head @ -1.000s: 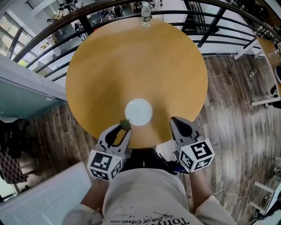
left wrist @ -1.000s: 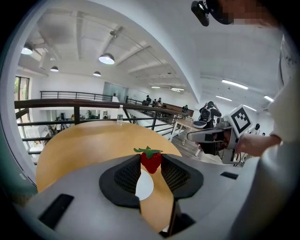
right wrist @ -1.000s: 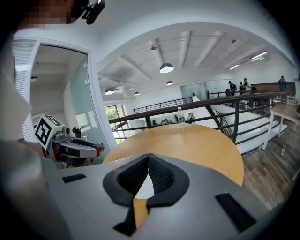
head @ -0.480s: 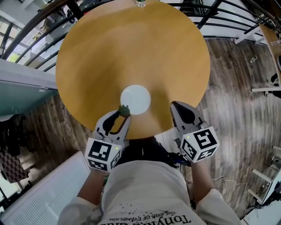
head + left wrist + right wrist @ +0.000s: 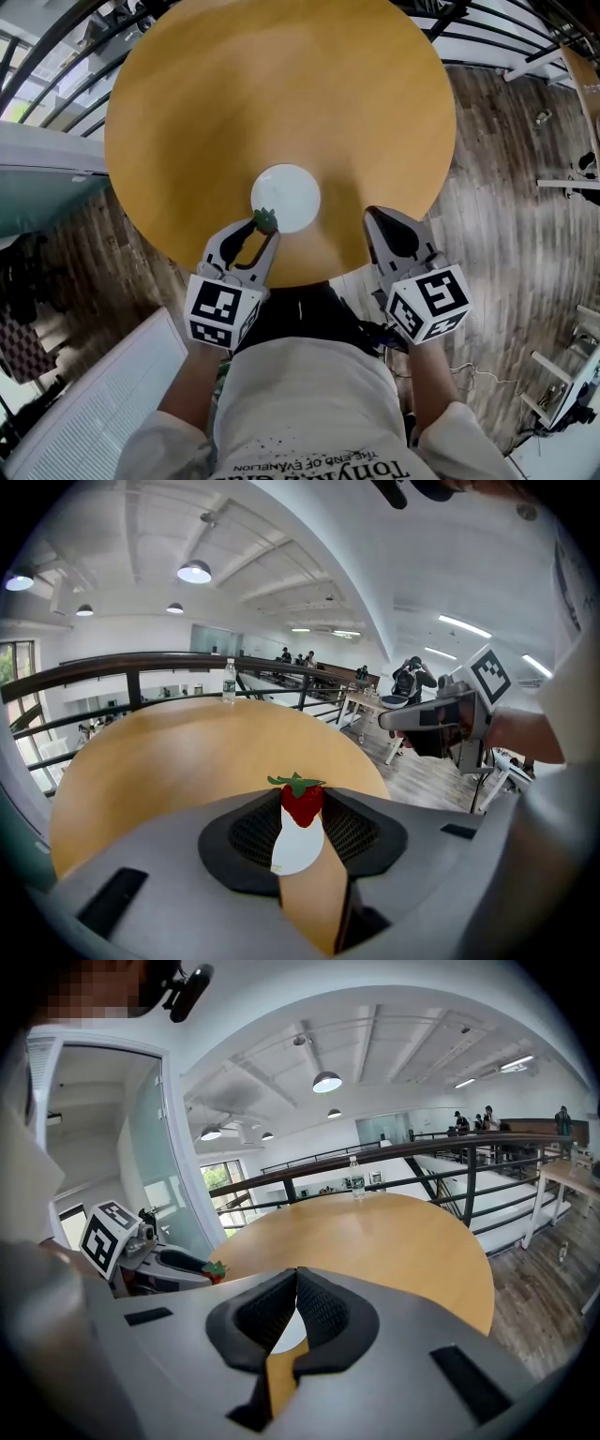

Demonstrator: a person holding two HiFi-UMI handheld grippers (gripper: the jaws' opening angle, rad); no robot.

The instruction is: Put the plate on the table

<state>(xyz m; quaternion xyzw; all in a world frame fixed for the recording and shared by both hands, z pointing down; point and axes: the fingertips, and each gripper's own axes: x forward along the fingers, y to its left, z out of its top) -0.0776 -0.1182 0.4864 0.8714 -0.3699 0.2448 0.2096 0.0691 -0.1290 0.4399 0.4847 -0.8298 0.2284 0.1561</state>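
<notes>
- The plate [image 5: 285, 198] lies flat on the table [image 5: 281, 84], toward the edge nearest me, so the task's own step looks done.
- My left tongs [image 5: 262, 228] are at the plate's near-left rim, jaws part-way apart and clamped on a small strawberry [image 5: 302, 802]. I grip its sides, leaves up, so it can go down upright.
- My right tongs [image 5: 377, 221] sit off the plate's right side, jaws closed together on nothing, out of the way.
- I judge the strawberry is meant for the plate. I cannot tell whether it touches the rim.
</notes>
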